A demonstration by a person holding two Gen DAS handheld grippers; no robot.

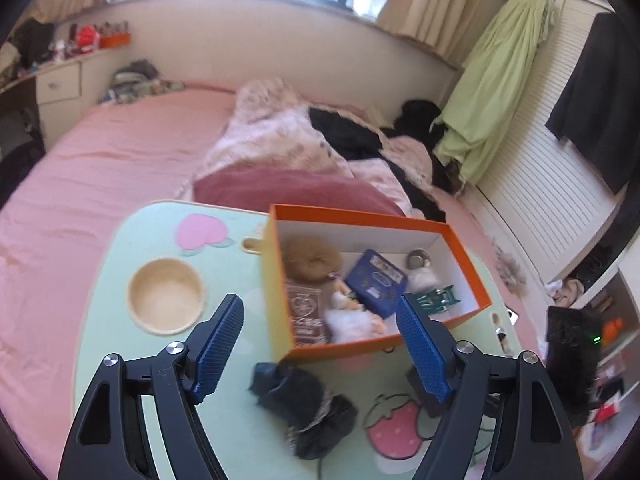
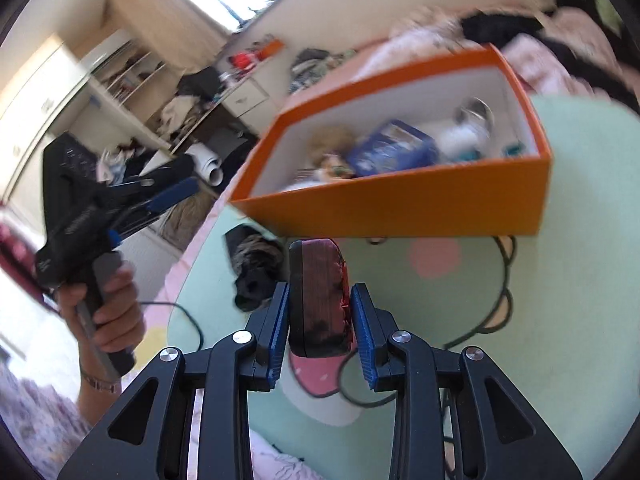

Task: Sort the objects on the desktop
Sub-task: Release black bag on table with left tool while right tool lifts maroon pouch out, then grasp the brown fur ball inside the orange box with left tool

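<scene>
Right tool [image 2: 320, 312]: pads pinching a dark block [image 2: 320, 300] with reddish, frayed edges. The block stands upright between the pads, above the worktop [image 2: 560, 280] and just short of the near wall of the orange box [image 2: 400, 208].

Left tool [image 1: 320, 356]: jaws spread, nothing between them. It hangs over the worktop above a black cloth bundle [image 1: 304, 404], with the box beyond.

The box already holds a doll [image 1: 316, 264], a blue carton [image 1: 376, 280] and other small items.

Risks, as judged:
- The block sits below the box rim. A level advance would drive it into the wall and push the box.
- The grip is on the block's lower part only; a tilt could let it pivot out.
- A cable [image 2: 188, 312] lies on the worktop and could snag.
</scene>
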